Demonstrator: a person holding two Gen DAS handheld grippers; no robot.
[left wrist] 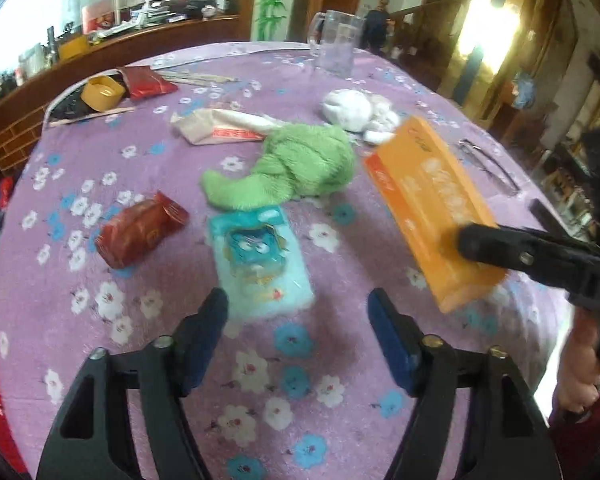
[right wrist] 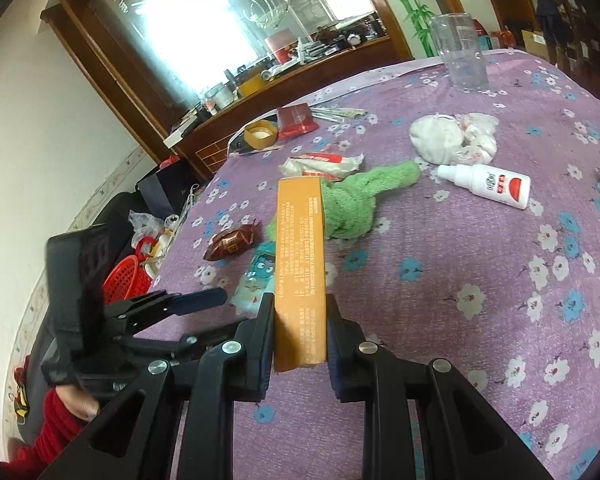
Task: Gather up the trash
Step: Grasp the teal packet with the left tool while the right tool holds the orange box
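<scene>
Gripping the long orange cardboard box (right wrist: 300, 264) near its close end, the right gripper (right wrist: 300, 336) is holding it lifted above the round bench (right wrist: 480, 264) draped in a purple flowered cloth, fingers clamped on its two broad faces. The left gripper (left wrist: 298, 320) is hovering with fingers apart just short of the flat pale-blue cartoon-printed packet (left wrist: 262, 256), which is lying on the cloth between a crumpled dark-red foil wrapper (left wrist: 140, 230) and a knotted green fluffy cloth (left wrist: 296, 168). Off the bench's left edge a red plastic basket (right wrist: 126, 278) is sitting low; it is probably the bin. Carrying the box well means keeping the squeeze firm, since the long free end is levering against the grip, and swinging it high enough to clear the left gripper.
</scene>
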